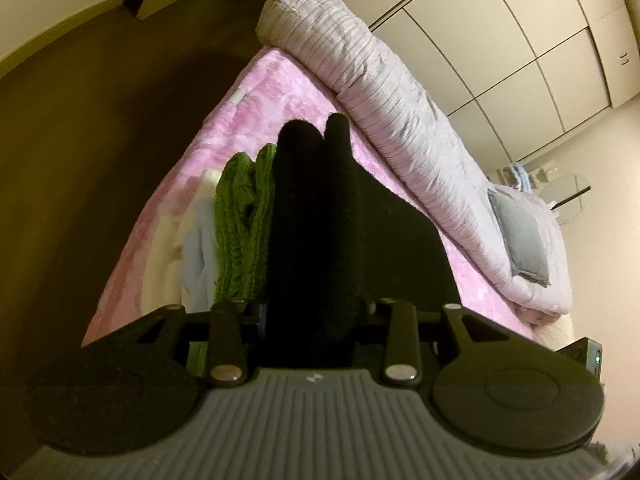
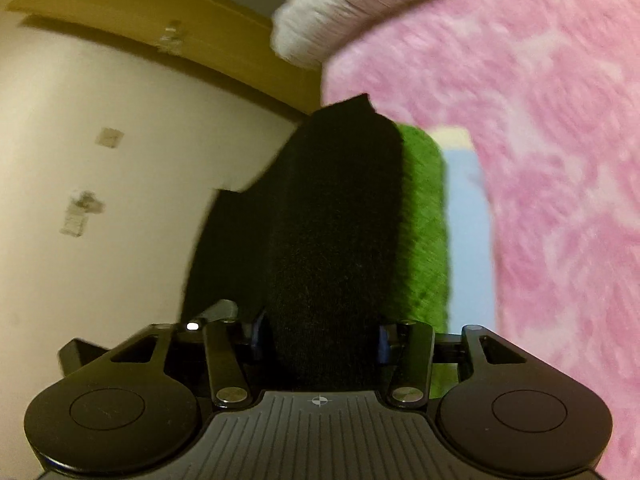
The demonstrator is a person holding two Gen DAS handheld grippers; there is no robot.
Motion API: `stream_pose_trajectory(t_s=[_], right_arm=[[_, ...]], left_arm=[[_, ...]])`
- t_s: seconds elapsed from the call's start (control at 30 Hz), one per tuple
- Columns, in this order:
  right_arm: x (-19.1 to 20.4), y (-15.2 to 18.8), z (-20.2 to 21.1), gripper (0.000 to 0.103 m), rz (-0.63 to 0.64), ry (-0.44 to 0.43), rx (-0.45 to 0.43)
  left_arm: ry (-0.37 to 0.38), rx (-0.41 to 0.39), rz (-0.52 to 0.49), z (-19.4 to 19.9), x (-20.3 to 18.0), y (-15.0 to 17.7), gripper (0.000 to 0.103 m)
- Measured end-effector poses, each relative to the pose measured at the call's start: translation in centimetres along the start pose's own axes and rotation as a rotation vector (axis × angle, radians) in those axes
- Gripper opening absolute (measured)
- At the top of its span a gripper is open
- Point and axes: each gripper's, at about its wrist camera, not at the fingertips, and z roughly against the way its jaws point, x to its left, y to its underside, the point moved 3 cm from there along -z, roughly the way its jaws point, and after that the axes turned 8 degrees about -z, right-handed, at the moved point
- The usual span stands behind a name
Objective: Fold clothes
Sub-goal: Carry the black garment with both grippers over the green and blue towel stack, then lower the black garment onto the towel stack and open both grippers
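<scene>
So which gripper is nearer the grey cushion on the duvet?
Left, probably. The grey cushion lies off to the left gripper's right, on the rolled duvet. The right gripper's view shows no cushion; both have the black garment between their jaws.

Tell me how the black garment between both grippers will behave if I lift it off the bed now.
The black garment looks like thick soft knit, so it will likely sag between the left gripper and right gripper. Its fuzzy surface should resist slipping. Bunched in folds, it may loosen and drag the green knit beside it.
</scene>
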Motion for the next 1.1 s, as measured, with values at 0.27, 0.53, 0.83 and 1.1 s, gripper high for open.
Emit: stream_pose_trajectory(t_s=[0.27, 0.53, 0.83, 1.1], right_arm=[[4.8, -0.4, 4.6, 0.052, 0.317, 0.269, 0.018], [8.7, 5.8, 4.9, 0.024, 0.619, 0.340, 0.080], [7.0, 10.1, 0.3, 0.021, 0.793, 0.443, 0.131], [6.6, 9.3, 0.5, 0.022, 0.744, 0.465, 0.139]], left_arm=[[-0.284, -0.071, 0.015, 7.8, -3.8, 0.6, 0.025], [-0.307, 0.007, -0.205, 7.3, -7.6, 3.7, 0.007], [-0.310, 0.036, -0.199, 4.2, -3.8, 5.8, 0.001], [-0.333, 0.053, -0.225, 4.4, -4.5, 5.2, 0.001]])
